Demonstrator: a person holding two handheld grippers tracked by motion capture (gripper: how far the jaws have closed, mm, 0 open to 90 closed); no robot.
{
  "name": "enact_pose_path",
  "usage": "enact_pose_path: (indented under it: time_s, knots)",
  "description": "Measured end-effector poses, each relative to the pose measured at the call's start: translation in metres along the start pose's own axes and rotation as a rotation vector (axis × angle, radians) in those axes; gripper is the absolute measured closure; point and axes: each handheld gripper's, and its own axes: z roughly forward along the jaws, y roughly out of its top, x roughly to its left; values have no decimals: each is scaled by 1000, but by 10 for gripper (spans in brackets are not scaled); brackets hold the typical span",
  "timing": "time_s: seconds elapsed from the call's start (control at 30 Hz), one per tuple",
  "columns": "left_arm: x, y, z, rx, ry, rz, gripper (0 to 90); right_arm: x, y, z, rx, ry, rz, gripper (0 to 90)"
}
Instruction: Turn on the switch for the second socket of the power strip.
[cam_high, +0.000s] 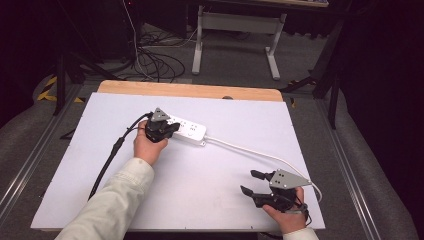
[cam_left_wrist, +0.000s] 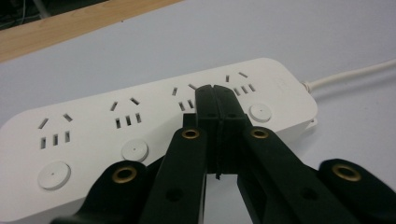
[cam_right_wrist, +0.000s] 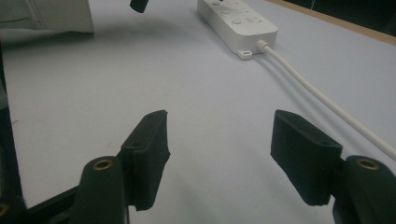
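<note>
R claw (cam_high: 251, 181) near table edge (cam_high: 200, 220), jaws wide apart, nothing btwn, resting low over white tabletop. Further out, L claw (cam_left_wrist: 215, 93) closed, tips pressed together, on white plastic 4-outlet power strip (cam_left_wrist: 93, 126) mid-table; its white cable (cam_right_wrist: 317, 95) runs toward R side.

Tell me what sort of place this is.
Probably a lab or workshop set up for recording. A white board covers a wooden table, loose cables lie tangled on the grey carpet, and a desk frame stands behind, with dark surroundings around the lit table.
</note>
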Motion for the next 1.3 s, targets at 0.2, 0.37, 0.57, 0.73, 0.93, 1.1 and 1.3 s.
enact_pose_path:
  time_s: [0.2, 0.37, 0.57, 0.73, 0.93, 1.1, 1.3]
  knots:
    - [5, -2, 6, 0, -3, -37, 898, 0, 0, 0, 1, 3, -2, 373]
    - [6, -4, 11, 1, -4, -46, 898, 0, -1, 1, 3, 5, -1, 373]
    - [3, -6, 14, -11, 0, -17, 898, 0, -1, 0, 2, 7, -1, 374]
    - [3, -6, 15, -12, 11, -9, 898, 0, -1, 0, 2, 8, -1, 375]
    - [2, -7, 15, -14, 23, 2, 898, 0, -1, 0, 2, 8, -1, 375]
    - [-1, -6, 16, -9, 39, 0, 898, 0, -1, 0, 3, 9, -3, 375]
    - [-1, -5, 16, 4, 43, -31, 898, 0, -1, 0, 4, 9, -2, 376]
